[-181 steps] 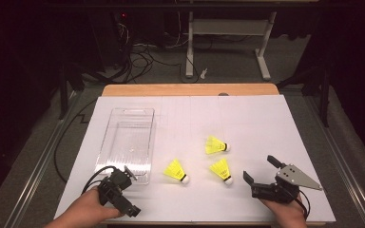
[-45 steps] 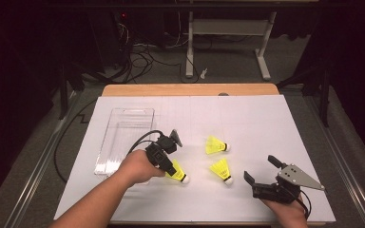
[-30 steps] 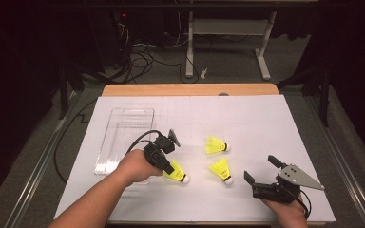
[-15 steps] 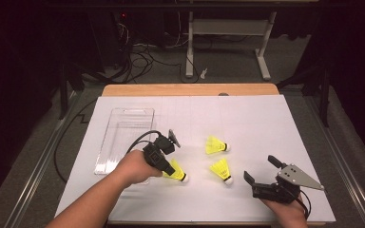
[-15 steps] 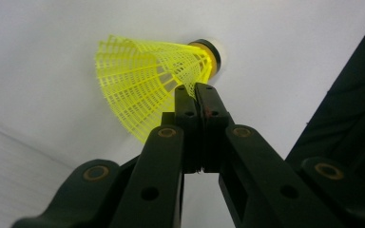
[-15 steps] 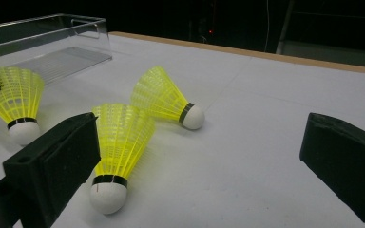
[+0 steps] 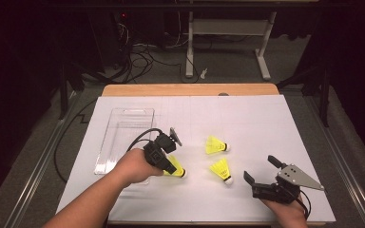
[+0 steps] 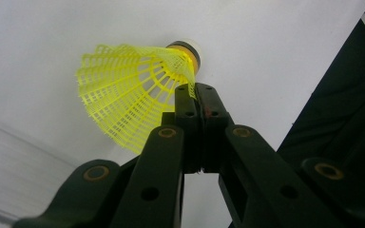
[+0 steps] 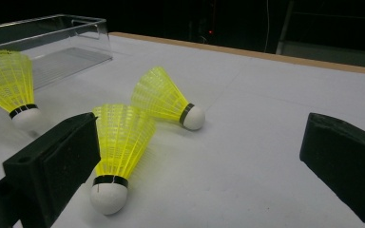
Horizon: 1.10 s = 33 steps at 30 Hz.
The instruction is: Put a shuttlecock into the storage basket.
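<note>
Near the front edge of the white table (image 7: pixel 266 118), the right gripper (image 7: pixel 262 172) rests with its jaws spread wide and nothing between them. Just left of the middle, the left gripper (image 8: pixel 196 90) is pinching the yellow shuttlecock (image 8: pixel 128 102) by the edge of its net skirt. Its own view shows the lacy mesh and white cork tip up close. From above, two more shuttlecocks (image 7: pixel 221 170) lie nearby, and a clear tray (image 7: pixel 123 118) sits farther back.
</note>
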### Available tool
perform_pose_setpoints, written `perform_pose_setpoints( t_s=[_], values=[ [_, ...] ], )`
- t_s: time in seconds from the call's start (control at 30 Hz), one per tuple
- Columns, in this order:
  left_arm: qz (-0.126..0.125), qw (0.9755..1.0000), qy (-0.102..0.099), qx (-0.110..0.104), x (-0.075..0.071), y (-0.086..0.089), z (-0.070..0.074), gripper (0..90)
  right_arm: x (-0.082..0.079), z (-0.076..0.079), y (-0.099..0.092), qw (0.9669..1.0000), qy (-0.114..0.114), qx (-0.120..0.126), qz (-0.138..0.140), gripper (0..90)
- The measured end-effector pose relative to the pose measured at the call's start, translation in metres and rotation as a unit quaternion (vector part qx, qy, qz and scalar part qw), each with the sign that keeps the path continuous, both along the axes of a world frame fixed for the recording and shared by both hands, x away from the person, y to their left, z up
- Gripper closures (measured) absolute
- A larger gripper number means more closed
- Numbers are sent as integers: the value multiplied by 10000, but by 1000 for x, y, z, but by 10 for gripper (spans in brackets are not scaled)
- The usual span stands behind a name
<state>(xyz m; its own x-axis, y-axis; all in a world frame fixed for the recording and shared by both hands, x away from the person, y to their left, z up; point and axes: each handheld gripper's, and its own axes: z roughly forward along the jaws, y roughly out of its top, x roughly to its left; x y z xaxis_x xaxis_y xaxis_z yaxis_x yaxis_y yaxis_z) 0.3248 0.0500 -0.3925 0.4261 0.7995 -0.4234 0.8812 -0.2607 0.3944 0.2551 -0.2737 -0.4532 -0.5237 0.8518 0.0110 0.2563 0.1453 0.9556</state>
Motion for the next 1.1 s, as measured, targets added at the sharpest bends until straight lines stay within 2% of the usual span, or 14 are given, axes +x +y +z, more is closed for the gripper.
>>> perform_pose_setpoints(
  t_s=[0.2, 0.3, 0.57, 0.8, 0.9, 1.1],
  values=[
    [55, 9999, -113, -13, 2, 4, 12, 890, 0, 0, 0, 10000, 6, 13, -4, 2],
    [24, 9999, -104, -11, 3, 8, 22, 890, 0, 0, 0, 10000, 6, 10, -8, 2],
    [35, 9999, -110, -16, 2, 14, 34, 891, 0, 0, 0, 10000, 3, 1, -6, 2],
    [29, 9999, -138, 98, 2, 24, 47, 891, 0, 0, -1, 10000, 12, 6, -16, 2],
    [84, 9998, -170, 86, 2, 30, 55, 891, 0, 0, 0, 10000, 21, 8, -14, 2],
    [152, 9997, -192, 86, 1, 37, 61, 891, 0, -1, 0, 10000, 25, -4, -7, 2]
  ],
)
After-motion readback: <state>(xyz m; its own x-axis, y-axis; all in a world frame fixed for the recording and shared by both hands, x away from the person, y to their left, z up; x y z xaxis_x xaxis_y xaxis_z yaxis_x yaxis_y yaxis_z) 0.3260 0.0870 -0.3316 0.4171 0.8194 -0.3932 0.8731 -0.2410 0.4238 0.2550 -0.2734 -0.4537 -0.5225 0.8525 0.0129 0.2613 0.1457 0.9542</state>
